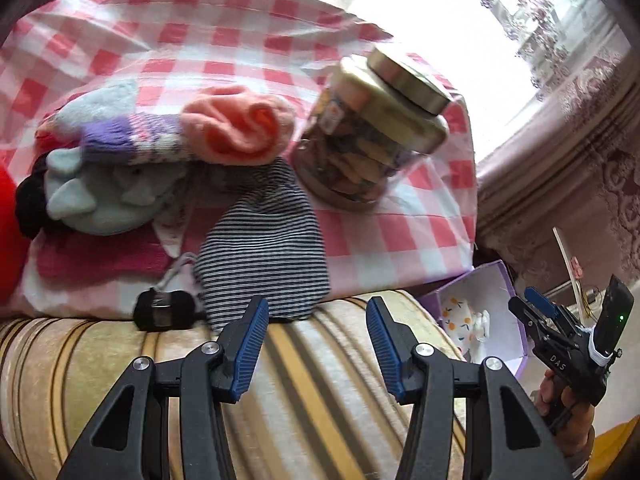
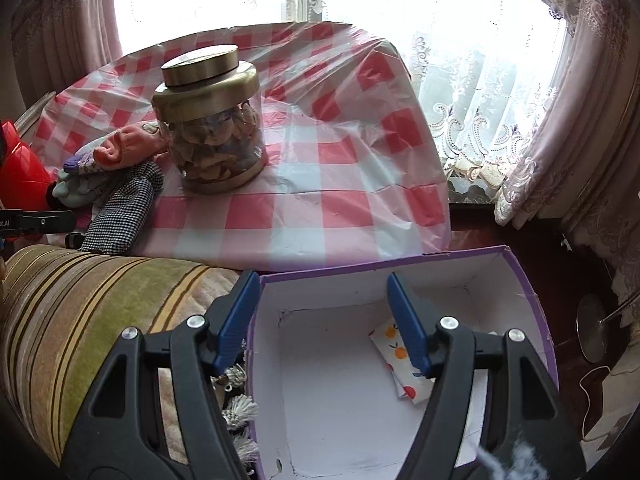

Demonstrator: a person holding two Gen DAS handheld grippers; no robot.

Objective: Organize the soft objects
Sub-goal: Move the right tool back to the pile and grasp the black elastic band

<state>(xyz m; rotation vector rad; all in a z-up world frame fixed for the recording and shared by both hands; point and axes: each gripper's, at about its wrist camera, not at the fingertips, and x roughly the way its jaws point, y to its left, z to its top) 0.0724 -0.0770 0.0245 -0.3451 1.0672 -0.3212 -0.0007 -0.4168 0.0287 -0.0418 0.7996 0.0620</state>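
Observation:
On the red-checked cloth (image 1: 248,24) lies a pile of soft things: a black-and-white striped cloth (image 1: 264,248), a peach cloth (image 1: 240,124), a grey plush piece (image 1: 104,196), a purple knit (image 1: 120,140) and a pink knit (image 1: 96,260). My left gripper (image 1: 317,308) is open and empty, just short of the striped cloth's near end. My right gripper (image 2: 322,284) hangs open and empty over the purple box (image 2: 400,260). An orange-print cloth (image 2: 396,348) lies inside the box. In the left wrist view the right gripper (image 1: 524,304) shows beside the box (image 1: 516,308).
A gold-lidded glass jar (image 2: 212,120) stands on the checked cloth next to the pile. A striped sofa arm (image 1: 120,360) runs below the cloth. A small black roll (image 1: 164,312) sits at the cloth's edge. A red object (image 2: 20,160) is at the left. Lace curtains (image 2: 480,100) hang behind.

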